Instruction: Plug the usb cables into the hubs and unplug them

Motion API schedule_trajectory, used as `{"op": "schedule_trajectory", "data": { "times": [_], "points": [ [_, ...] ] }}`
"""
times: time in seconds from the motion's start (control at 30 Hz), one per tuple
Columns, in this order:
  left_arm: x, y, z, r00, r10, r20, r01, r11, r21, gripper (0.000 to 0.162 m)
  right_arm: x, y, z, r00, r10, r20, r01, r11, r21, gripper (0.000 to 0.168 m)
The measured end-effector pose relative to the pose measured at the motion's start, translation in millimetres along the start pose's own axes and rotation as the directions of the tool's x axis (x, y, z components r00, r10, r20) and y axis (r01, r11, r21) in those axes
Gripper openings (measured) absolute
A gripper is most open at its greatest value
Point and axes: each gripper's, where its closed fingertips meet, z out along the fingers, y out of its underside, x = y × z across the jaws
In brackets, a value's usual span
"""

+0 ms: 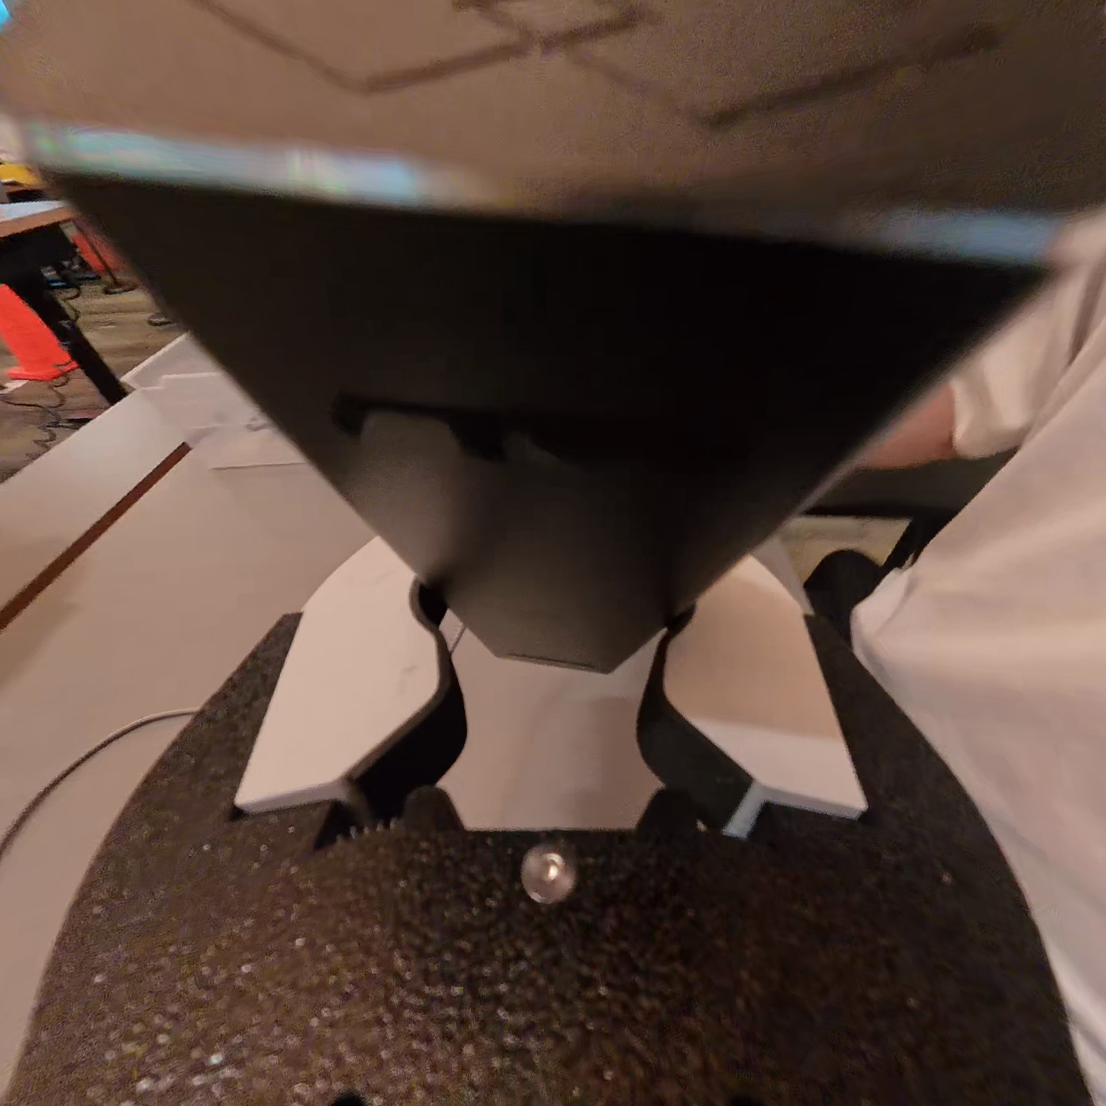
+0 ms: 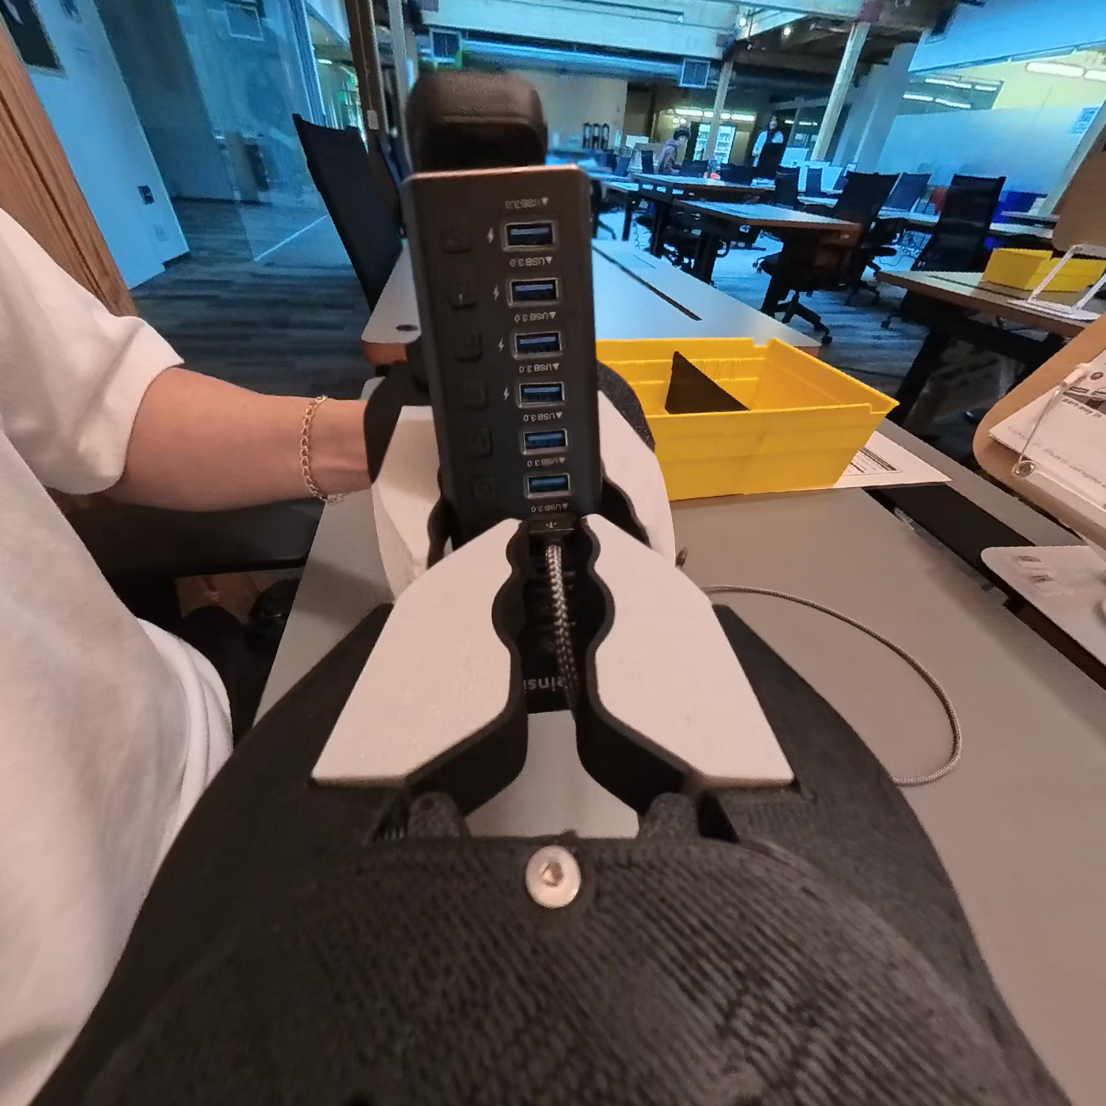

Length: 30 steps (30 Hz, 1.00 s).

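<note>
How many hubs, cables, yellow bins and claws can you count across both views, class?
Hub: 1
Cable: 1
Yellow bins: 2
Left claw, right claw: 2
Total: 6

Yellow plastic bin (image 2: 772, 419) on grey table (image 2: 838, 598), black triangular piece (image 2: 697, 392) propped inside, printed sheet (image 2: 886, 470) tucked beneath. Rows of desks (image 2: 772, 218) and black office chairs (image 2: 951, 221) behind. Second yellow bin (image 2: 1035, 269) far right. Orange traffic cone (image 1: 33, 335) on floor in left wrist view.
</note>
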Motion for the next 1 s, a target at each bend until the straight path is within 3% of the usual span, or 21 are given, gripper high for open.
{"op": "schedule_trajectory", "data": {
  "times": [0.23,0.6,1.0],
  "points": [
    [-4.6,11.7,1.4,0.991,0.126,0.051,-0.119,0.986,-0.12,0.07,1.0,9.4,-2.3,0.999,-0.053,-0.012,0.051,0.987,-0.151,0.015],
    [-6.6,14.4,10.3,0.989,0.131,0.063,-0.121,0.983,-0.14,0.07,4.5,15.8,-12.3,0.988,-0.149,-0.044,0.128,0.943,-0.306,0.015],
    [-8.2,11.7,9.8,0.99,0.112,0.086,-0.102,0.989,-0.11,0.069,5.5,11.9,-14.2,0.984,-0.174,-0.047,0.146,0.924,-0.353,0.015]
  ]
}}
